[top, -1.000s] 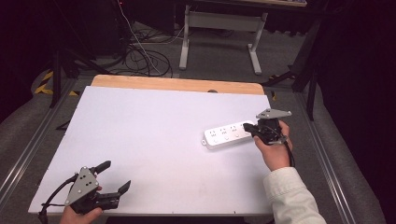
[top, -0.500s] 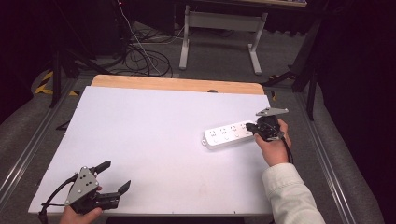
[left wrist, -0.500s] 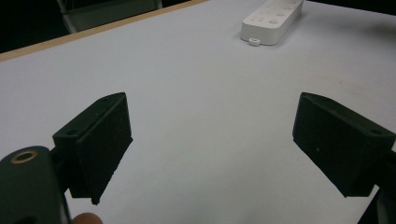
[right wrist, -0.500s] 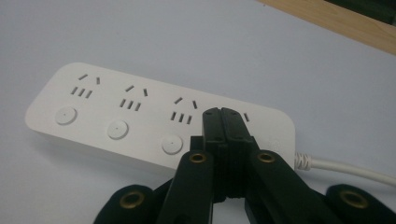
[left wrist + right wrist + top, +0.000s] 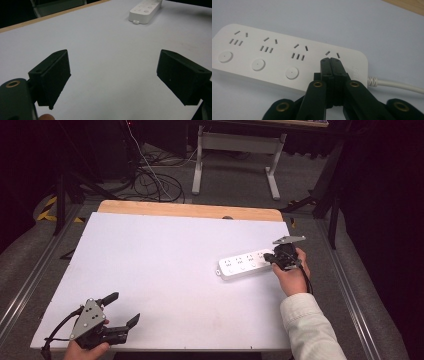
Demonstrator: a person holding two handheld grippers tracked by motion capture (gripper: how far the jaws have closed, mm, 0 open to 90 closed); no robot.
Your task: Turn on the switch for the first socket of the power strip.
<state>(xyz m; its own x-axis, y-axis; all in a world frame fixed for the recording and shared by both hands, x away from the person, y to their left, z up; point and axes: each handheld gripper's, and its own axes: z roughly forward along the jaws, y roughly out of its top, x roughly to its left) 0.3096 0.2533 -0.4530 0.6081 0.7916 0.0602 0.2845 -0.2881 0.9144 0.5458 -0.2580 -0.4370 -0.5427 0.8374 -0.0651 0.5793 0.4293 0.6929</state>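
Pressing job: white power strip (image 5: 247, 263) lies on right side of tabletop (image 5: 165, 270), cord end toward person's right hand. 4 sockets, round buttons beside them. Right gripper (image 5: 278, 258) has come down a little since 1 second ago and now sits over 4th socket's end of strip. Likely means button push is near. Its fingers (image 5: 332, 65) are squeezed tight together, holding nothing; touching strip or not, cannot tell. Left gripper (image 5: 122, 310) rests at near left corner, fingers (image 5: 53, 75) spread wide, holding nothing, far from strip.

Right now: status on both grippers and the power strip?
Left gripper open, idle at near table edge. Right gripper shut, tips over power strip at its fourth socket set, cord end. Nothing in the way.
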